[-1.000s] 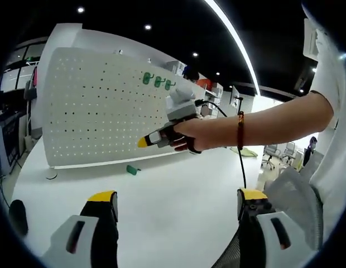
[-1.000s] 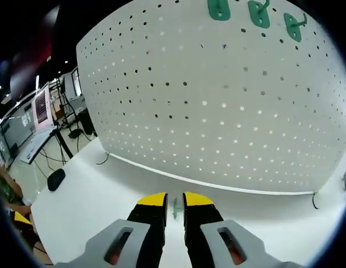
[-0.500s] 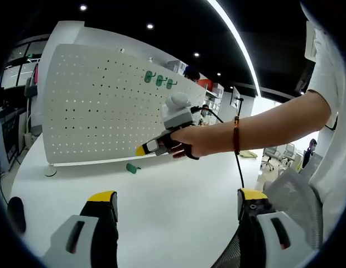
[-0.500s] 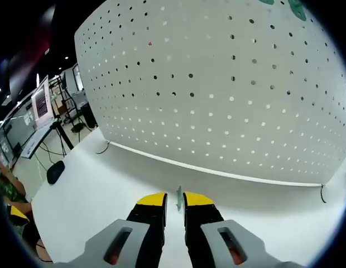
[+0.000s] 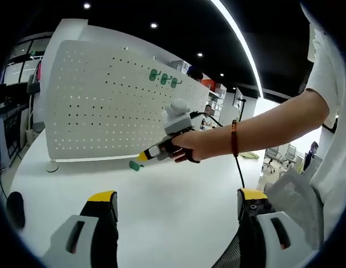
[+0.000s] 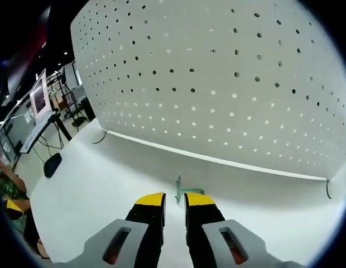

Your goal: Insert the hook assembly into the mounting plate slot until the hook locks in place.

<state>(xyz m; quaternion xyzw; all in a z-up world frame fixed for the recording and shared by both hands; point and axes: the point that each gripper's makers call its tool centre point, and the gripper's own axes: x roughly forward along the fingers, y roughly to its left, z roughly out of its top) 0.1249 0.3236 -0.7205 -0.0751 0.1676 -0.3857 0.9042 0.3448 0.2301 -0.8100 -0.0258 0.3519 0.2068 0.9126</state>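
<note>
A white pegboard [image 5: 95, 106] stands upright on the white table [image 5: 173, 206] and carries three green hooks [image 5: 163, 78] near its top. A loose green hook [image 5: 134, 165] lies on the table in front of the board. A person's hand holds my right gripper [image 5: 143, 157] low, with its yellow tip just right of that hook. In the right gripper view the hook [image 6: 182, 190] lies just ahead of the fingertips; my right gripper [image 6: 175, 200] has a narrow gap with nothing in it. My left gripper [image 5: 177, 196] hangs wide open over bare table.
A black rounded object [image 5: 15, 202] sits at the table's left edge, also visible as the black object [image 6: 52, 165]. A thin cable [image 5: 240, 162] hangs from the right gripper. A mesh chair [image 5: 293, 187] stands at the right, behind the person's forearm [image 5: 256, 131].
The right gripper has dropped from in front of the pegboard toward the table, and the loose hook now sits just ahead of its tips. The left gripper has stayed put.
</note>
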